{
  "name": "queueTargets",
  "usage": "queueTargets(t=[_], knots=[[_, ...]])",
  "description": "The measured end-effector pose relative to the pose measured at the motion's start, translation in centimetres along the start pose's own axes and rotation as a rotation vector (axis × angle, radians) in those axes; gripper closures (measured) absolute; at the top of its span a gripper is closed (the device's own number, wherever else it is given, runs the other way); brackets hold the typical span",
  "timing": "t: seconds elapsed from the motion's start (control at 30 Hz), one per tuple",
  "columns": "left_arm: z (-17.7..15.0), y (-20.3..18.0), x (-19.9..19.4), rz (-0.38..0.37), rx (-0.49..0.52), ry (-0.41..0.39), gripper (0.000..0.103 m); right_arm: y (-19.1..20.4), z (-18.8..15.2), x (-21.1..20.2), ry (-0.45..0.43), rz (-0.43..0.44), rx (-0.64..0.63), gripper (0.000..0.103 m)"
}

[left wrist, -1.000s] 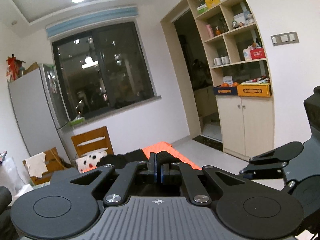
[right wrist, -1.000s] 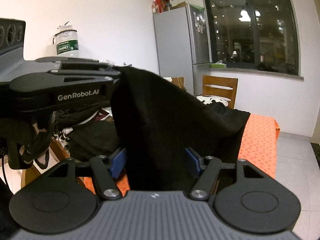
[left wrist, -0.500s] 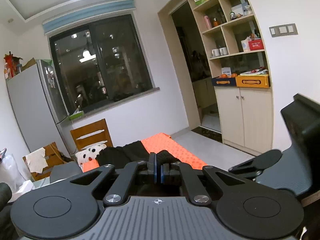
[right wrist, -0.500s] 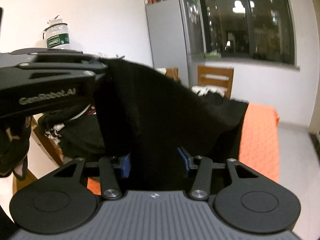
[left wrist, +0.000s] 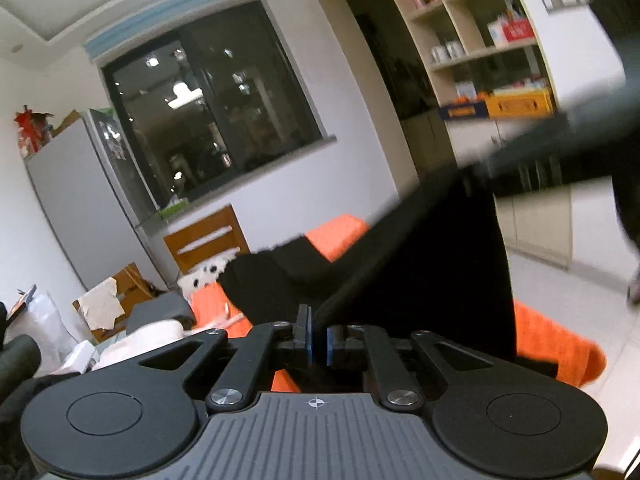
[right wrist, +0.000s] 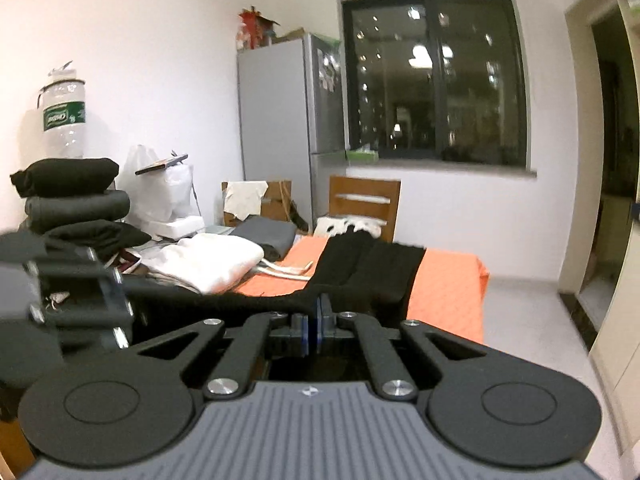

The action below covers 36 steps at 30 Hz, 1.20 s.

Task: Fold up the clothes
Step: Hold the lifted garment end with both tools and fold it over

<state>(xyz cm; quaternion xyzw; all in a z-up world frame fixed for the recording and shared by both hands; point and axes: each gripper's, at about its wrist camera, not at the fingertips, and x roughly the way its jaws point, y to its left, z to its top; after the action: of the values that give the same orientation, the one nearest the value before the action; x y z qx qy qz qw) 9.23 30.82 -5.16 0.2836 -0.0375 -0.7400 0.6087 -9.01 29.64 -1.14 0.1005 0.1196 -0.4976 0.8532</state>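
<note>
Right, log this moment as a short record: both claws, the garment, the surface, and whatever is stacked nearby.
left claw: jaws nearly closed, pinching the black garment
right claw: jaws closed on the same garment's edge
garment: one end lifted between the claws, the rest lying on the orange cover
folded pile: dark clothes stacked at far left of the right view
white cloth: lying beside the cover
chair: wooden, behind the cover

Left claw point(left wrist: 318, 340) pinching black garment point(left wrist: 432, 272)
</note>
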Motion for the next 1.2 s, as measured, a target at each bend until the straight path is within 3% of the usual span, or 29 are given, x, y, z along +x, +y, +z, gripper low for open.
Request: queueTargets(t=[0.07,0.1,0.27,0.4,0.6,0.83,0.87,0.9,0.93,1.07,1.2], knots=[[-0.5,-0.4,0.3,-0.004,0.008,0.005,0.091,0.1,0.2,-0.4,-0.007,-0.008,-0.025,0.098],[-0.7,-0.6,0.4,-0.006,0.012,0.007,0.096,0.1,0.5,-0.6,-0.01,-0.018,-0.045,0.098],[0.9,0.8,-2.3,0.003,-0.028,-0.104,0.097,-0.8,1.1,-1.2,0.01,-0.07,-0.051,0.098],[2.3,2.9,-3.5,0.006,-0.129,-0.135,0.097,-2.6,-1.6,-0.3,0.063,-0.119,0.034,0.079],[2.8,4.8,-3.5,-0.001,-0.223,-0.105,0.097,-6.1,-5.6,1.3,0.154,-0.158,0.257,0.076],[1.9,4.9,-3.4,-0.009,-0.217,-0.063,0.097,-5.9,-6.4,2.0,0.163,-0.105,0.288,0.073],[1.8,5.0,-3.3,-0.007,-0.215,-0.059,0.097,-5.6,-6.4,2.1,0.162,-0.098,0.273,0.074],[1.6,5.0,-3.3,-0.003,-0.207,-0.053,0.097,-5.4,-6.3,2.1,0.161,-0.097,0.257,0.08],[1.5,5.0,-3.3,0.001,-0.2,-0.047,0.097,-5.3,-6.2,2.0,0.158,-0.099,0.241,0.098],[0.4,5.3,-3.6,0.01,-0.149,-0.014,0.097,-4.9,-5.1,0.4,0.111,-0.106,0.18,0.099],[0.4,5.4,-5.0,0.004,-0.024,-0.036,0.097,-4.7,-2.3,-3.0,0.005,-0.122,0.142,0.099]])
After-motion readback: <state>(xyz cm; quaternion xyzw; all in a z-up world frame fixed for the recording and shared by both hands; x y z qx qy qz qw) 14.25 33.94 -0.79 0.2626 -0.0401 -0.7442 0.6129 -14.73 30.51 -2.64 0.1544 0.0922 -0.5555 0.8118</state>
